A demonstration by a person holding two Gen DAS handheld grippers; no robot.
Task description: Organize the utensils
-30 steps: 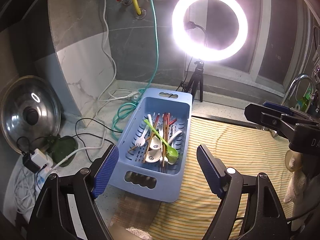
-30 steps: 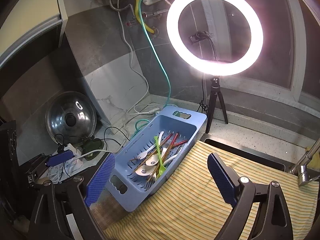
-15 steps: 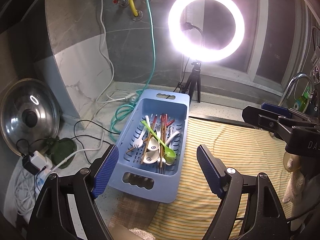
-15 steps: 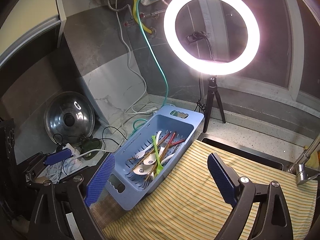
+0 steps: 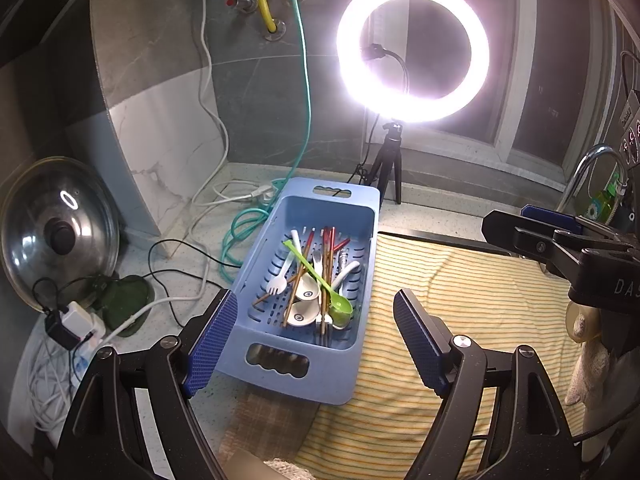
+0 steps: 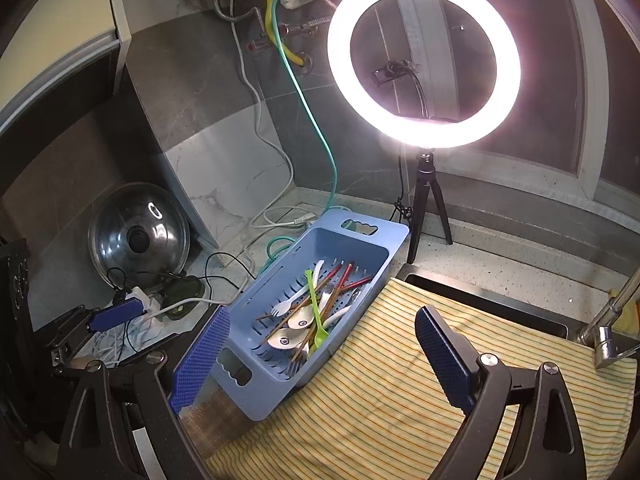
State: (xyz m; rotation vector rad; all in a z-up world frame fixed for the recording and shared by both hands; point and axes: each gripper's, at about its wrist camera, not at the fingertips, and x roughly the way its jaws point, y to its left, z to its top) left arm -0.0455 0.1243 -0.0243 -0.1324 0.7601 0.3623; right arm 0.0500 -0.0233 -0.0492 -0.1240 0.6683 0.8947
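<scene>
Two tools hang with jaws apart and empty – left tool (image 5: pixel 312 340) nearer, with the blue basket (image 5: pixel 280 380) at its twelve o'clock; from the right tool (image 6: pixel 322 356) it lies toward eleven – utensils (image 5: pixel 316 276) heaped inside, long axes running near-to-far along the basket.

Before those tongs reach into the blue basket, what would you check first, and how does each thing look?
1. Left tongs open and empty: ok.
2. Right tongs open and empty: ok.
3. Utensils all inside the blue basket: ok.
4. Green spoon lies on top, free to lift: ok.
5. Chopsticks separate from the white spoons: not ok, they cross in a pile.
6. Striped cloth beside the basket bare for laying things out: ok.
</scene>
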